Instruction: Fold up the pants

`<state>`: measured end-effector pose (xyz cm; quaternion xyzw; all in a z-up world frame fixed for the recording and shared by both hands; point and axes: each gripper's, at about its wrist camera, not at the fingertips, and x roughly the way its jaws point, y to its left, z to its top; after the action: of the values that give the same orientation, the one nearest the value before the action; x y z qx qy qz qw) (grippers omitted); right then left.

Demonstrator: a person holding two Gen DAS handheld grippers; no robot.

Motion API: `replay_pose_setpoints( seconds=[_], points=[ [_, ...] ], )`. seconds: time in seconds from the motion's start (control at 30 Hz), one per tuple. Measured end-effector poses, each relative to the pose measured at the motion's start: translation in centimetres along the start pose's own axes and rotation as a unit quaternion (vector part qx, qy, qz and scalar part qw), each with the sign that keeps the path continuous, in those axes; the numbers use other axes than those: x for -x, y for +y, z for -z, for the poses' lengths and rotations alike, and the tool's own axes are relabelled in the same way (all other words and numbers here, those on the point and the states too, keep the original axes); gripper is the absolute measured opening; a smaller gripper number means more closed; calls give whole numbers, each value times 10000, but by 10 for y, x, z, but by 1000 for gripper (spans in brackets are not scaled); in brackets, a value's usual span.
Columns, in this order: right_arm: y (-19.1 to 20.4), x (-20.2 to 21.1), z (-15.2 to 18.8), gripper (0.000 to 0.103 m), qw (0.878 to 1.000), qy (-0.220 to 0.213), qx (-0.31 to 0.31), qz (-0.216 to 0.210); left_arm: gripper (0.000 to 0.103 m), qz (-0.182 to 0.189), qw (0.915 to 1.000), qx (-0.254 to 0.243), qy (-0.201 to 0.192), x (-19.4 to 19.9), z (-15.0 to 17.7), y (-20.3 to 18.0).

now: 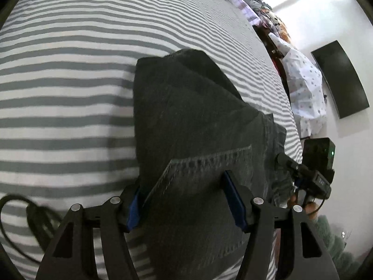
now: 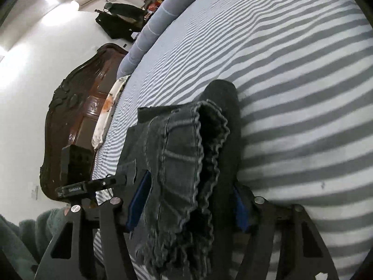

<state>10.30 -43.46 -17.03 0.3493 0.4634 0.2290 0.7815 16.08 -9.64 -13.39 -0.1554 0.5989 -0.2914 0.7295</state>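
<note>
Dark grey denim pants (image 1: 186,121) lie folded on the striped bed, running away from me. In the left wrist view a stitched part of them fills the space between my left gripper's (image 1: 186,200) blue-padded fingers (image 1: 235,200), which are closed onto the fabric. In the right wrist view the frayed hem ends of the pants (image 2: 181,163) are bunched between my right gripper's (image 2: 188,200) blue pads (image 2: 139,198), which hold them. The right gripper also shows in the left wrist view (image 1: 312,177), at the pants' right edge.
The bed has a grey-and-white striped sheet (image 1: 70,81). A grey pillow (image 2: 158,16) lies at its far end. A dark carved wooden headboard (image 2: 74,121) stands to the left. A black screen (image 1: 340,79) hangs on the white wall. A black cable (image 1: 23,221) lies at lower left.
</note>
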Motion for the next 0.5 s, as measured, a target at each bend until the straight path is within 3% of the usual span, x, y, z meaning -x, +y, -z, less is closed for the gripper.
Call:
replay_pose_setpoints(
  seconds=[0.13,0.17,0.23,0.37,0.5],
  points=[
    [2,3,6,41,9994,-158,-184,262,57,-175,9998,-27,-95,1,1,-7],
    [5,5,8,36,9992,-197,-212,261,44,-256,9996,-50,-130,3,3,-8],
    [16,7,13,31,9985,-286,-195,431,34,-249,9995,-20,-183,8,5,-7],
    [44,12,18,27,9958,-471,-238,749,18,-254,9991,-37,-327,22,8,-16],
    [72,20,19,26,9932,-584,-247,973,15,-134,9985,-213,-478,41,15,-31]
  ],
)
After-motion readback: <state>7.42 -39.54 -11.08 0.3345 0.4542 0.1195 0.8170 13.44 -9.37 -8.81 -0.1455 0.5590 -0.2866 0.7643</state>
